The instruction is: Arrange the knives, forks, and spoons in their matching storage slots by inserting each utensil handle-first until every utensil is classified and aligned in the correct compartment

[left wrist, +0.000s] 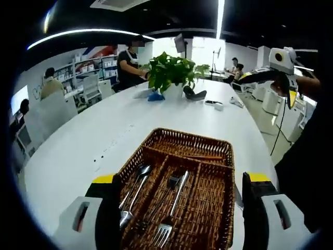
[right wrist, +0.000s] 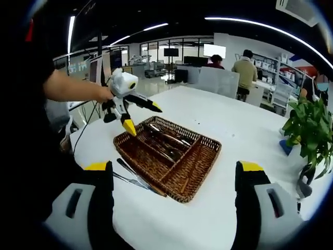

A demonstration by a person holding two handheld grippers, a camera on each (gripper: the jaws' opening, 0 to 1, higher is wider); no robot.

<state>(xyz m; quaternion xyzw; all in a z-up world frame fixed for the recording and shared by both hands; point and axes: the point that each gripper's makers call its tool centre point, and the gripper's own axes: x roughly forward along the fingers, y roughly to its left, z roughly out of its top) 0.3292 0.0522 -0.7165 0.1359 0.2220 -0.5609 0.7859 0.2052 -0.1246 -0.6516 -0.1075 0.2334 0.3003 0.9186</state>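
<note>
left gripper view: the left gripper (left wrist: pixel 179 208) hangs over the near end of a brown wicker basket (left wrist: pixel 208 151) on a white table (left wrist: pixel 104 130); its two jaws stand wide apart, released, with nothing between them. the basket is split into long compartments plus one crosswise compartment at the far end. two spoons (left wrist: pixel 136 182) lie in the left compartment, bowls at both ends of the pair. a fork (left wrist: pixel 171 211) lies in the middle compartment, tines toward the camera, beside some darker utensils too blurred to name. a knife (left wrist: pixel 238 198) lies on the table just outside the basket's right wall. a potted plant (left wrist: pixel 174 73) stands at the far end of the table. the right gripper (left wrist: pixel 281 73) is held up at the upper right, well apart from the basket.

right gripper view: the right gripper (right wrist: pixel 174 203) is raised above the table (right wrist: pixel 234 125), jaws wide apart and empty. the basket (right wrist: pixel 192 174) lies ahead of it, with two knives (right wrist: pixel 132 177) on the table touching or just beside its near left wall. the left gripper (right wrist: pixel 140 114) hovers over the basket's far left corner, held by a person's hand (right wrist: pixel 104 94), yellow tips spread. the plant (right wrist: pixel 309 130) stands at the right edge.
</note>
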